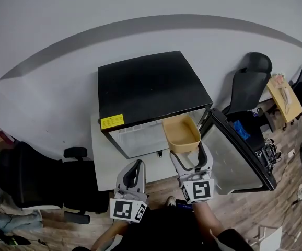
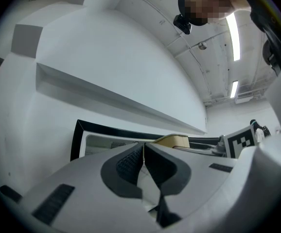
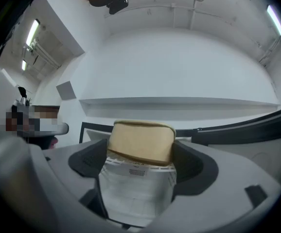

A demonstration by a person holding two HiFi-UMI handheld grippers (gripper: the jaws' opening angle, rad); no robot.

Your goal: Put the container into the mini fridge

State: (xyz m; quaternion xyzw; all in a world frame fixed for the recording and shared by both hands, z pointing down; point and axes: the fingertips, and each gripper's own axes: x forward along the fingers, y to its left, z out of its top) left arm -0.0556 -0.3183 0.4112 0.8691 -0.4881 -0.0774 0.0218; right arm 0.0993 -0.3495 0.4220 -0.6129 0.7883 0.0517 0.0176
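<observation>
1. Jaws on your left gripper [image 1: 134,167] are pinched together on nothing, so just park it near you.
2. The mini fridge [image 1: 151,85] is a glossy black box, pale inside. Aim for that opening.
3. Your right gripper [image 1: 188,160] clamps the smooth tan, round-cornered container [image 1: 181,132] right at the fridge mouth. I'd push it in level, clear of the open door [image 1: 237,158] on the right.

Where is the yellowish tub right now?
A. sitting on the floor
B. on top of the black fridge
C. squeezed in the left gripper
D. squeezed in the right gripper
D: the right gripper has its jaws pressed on both sides of the container, holding it up at the open front of the mini fridge, while the left gripper is shut on nothing.
</observation>
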